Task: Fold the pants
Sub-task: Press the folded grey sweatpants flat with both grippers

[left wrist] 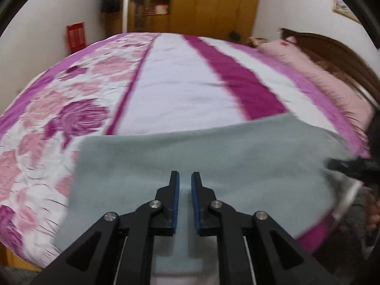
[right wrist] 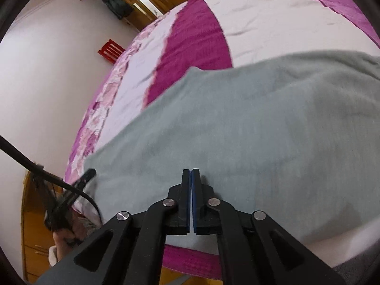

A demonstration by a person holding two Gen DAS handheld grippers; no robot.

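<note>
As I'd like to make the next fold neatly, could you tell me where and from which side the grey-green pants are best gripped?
Grip the grey-green pants at the corner of their left edge, coming in from the left, low over the floral bedspread. That edge appears straight, flat and exposed, so a claw could probably pinch all the layers there. The left claw, slightly open and empty, looks nearest.
</note>
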